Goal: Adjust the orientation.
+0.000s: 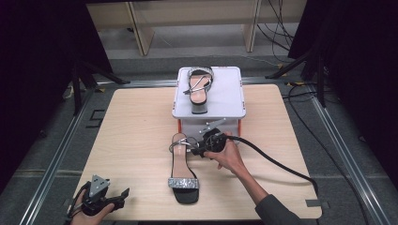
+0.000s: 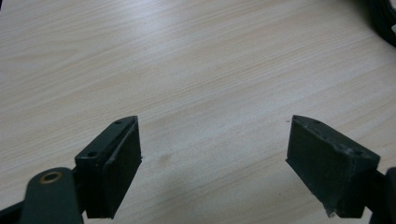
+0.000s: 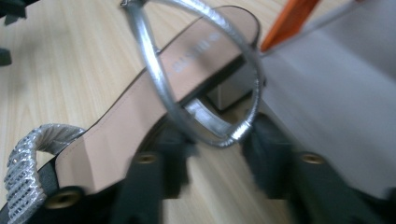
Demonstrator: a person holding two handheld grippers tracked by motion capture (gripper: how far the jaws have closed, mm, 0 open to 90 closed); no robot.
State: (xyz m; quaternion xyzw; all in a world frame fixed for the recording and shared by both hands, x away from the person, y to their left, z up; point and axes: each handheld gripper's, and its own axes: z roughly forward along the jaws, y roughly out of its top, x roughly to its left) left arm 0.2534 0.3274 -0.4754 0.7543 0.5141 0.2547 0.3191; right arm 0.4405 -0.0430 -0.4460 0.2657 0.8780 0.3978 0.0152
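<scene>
A black block-heel sandal with a glittery toe band lies on the wooden table, heel toward the box. My right gripper is at its heel, reaching in from the right. In the right gripper view the silver ankle strap loops between the blurred jaws of that gripper, which stand close on either side without a clear squeeze. The insole and toe band run off to the left. My left gripper rests at the near left corner, open over bare wood. A matching sandal sits on the white box.
The white box with orange corners stands at the table's far middle, just behind the right gripper; its wall is close on the right. A thick black cable trails across the table's right half. Wooden furniture legs stand beyond the table.
</scene>
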